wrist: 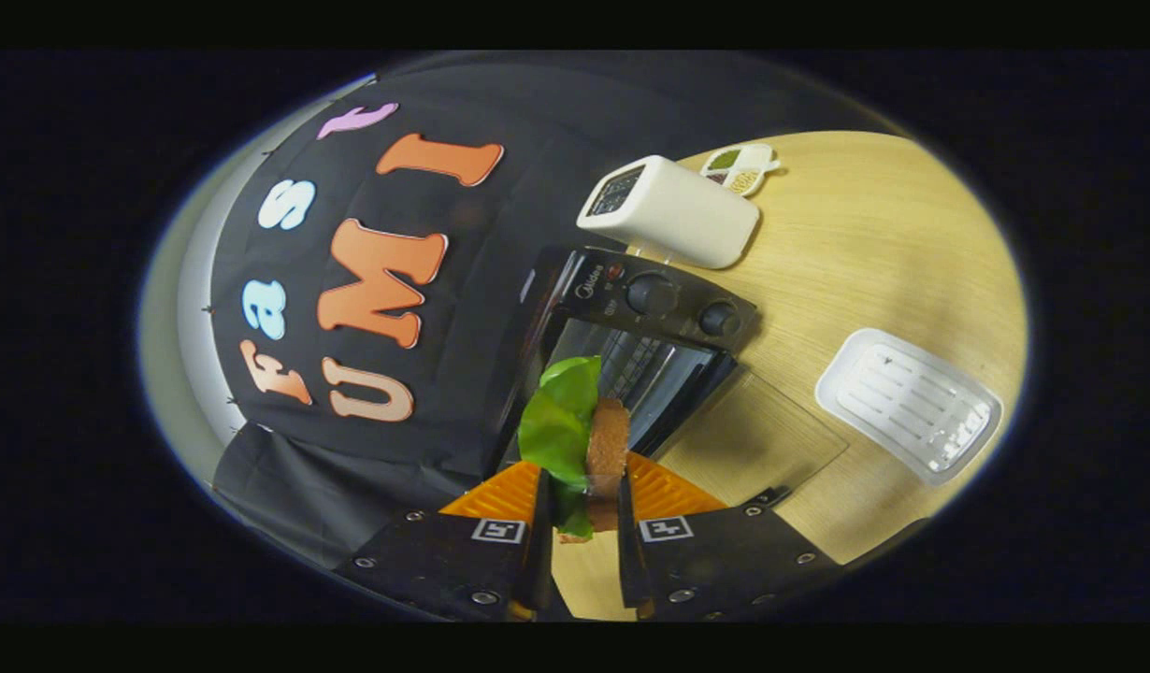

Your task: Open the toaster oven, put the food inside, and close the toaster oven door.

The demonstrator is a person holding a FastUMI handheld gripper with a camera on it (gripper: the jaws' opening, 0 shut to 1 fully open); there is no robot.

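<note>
My tongs (pixel 580 509) sit clamped on the brown-bread, green-leaf sandwich (pixel 589 439), the open black toaster oven (pixel 645 346) at twelve o'clock, where a tilted approach risks snagging its rack.

One toaster oven (pixel 645 350), one sandwich (pixel 580 435), two trays (pixel 907 404).

Sandwich (pixel 584 439) in hand-held gripper (pixel 584 500)

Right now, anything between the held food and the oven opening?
No. In the gripper view, the hand-held gripper is shut on the food, just before the open toaster oven; nothing lies between.
</note>
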